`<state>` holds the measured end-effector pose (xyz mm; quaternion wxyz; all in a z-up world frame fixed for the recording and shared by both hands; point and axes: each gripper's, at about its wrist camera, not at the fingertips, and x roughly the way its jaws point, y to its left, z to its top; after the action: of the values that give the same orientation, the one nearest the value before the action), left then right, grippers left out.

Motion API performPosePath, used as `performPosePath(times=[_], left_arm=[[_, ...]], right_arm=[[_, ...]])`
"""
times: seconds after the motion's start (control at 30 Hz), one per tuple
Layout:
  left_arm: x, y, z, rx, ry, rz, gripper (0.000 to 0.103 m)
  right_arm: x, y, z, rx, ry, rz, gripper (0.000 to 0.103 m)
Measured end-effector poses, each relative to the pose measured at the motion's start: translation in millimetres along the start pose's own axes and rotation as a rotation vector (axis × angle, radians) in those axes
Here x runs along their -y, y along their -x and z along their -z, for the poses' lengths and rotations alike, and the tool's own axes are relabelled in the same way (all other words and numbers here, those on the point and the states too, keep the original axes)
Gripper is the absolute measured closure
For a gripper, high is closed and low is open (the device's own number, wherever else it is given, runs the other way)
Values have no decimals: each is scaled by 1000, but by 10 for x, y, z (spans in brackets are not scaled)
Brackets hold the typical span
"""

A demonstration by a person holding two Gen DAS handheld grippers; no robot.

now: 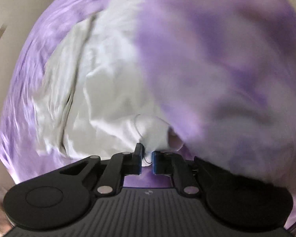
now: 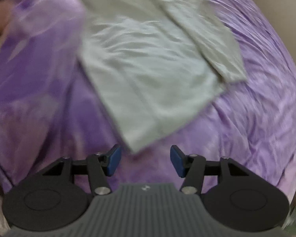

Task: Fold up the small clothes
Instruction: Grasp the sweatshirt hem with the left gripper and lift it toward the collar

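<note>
While the left hand-held gripper (image 1: 147,161) pinches the small white cotton garment (image 1: 108,90) by a thin bunch, the fabric could slip free; the right hand-held gripper (image 2: 145,161) hangs spread and empty by the garment's corner over the purple blanket (image 2: 256,108).

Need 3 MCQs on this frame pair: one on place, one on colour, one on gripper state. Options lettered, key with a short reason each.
1. Where does the near corner of the white garment lie in the right wrist view?
A. just ahead of the open gap of the right gripper
B. clamped between its pads
C. off the cover, on the floor

2. What colour is the cover under the garment?
A. green
B. purple
C. red

3. What state is the left gripper in?
A. wide open over bare cover
B. out of view
C. shut on a pinch of white cloth

Key: 1 A, the corner ends just short of the spread blue pads, untouched. 2 B, mottled purple fabric surrounds the garment. 3 C, a white fold sits pinched between the nearly closed pads.
</note>
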<state>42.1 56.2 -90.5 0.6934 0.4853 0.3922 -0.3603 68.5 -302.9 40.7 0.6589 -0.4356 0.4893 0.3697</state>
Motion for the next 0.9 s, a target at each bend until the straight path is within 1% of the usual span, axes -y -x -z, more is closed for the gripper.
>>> performPosePath(times=[0.1,0.17,0.23,0.3,0.37,0.4,0.43,0.47,0.5,0.53,0.63,0.73,0.77,0.8,0.83,0.9], left_arm=[[-318,98,19,58,199,28,95],[-465,159,33,86,290,41,95],[-562,207,28,111,357,53,95],[-617,234,-4,123,396,57,95],[-686,235,-15,127,423,54,95],[-700,248,-5,129,441,60,95],[-742,241,5,131,460,65,95],[-765,242,16,131,476,68,95],[-788,250,23,130,495,65,95],[-777,296,24,128,510,62,95],[-844,343,23,125,561,52,95],[-947,354,8,112,603,34,95],[-981,366,5,117,617,34,95],[-1011,385,1,122,632,33,95],[-1041,400,-2,126,649,29,95],[-1113,405,-12,130,694,25,95]], right_arm=[[-234,-59,-100,1,116,18,51],[-342,-118,-129,5,170,30,51],[-402,-217,-135,-6,201,46,53],[-415,-343,-110,-23,214,65,56],[-420,-394,-78,-20,220,59,63],[-407,-403,-76,-21,213,51,75],[-370,-388,-77,-23,199,43,93],[-331,-361,-83,-21,183,44,102],[-292,-316,-87,-18,163,41,103],[-266,-272,-88,-12,147,59,103],[-66,-94,-89,10,85,148,103],[237,178,-109,76,-17,225,103],[322,267,-115,95,-53,227,103],[366,330,-117,104,-75,208,103],[385,366,-119,102,-80,168,103],[262,329,-138,92,-40,126,101]])
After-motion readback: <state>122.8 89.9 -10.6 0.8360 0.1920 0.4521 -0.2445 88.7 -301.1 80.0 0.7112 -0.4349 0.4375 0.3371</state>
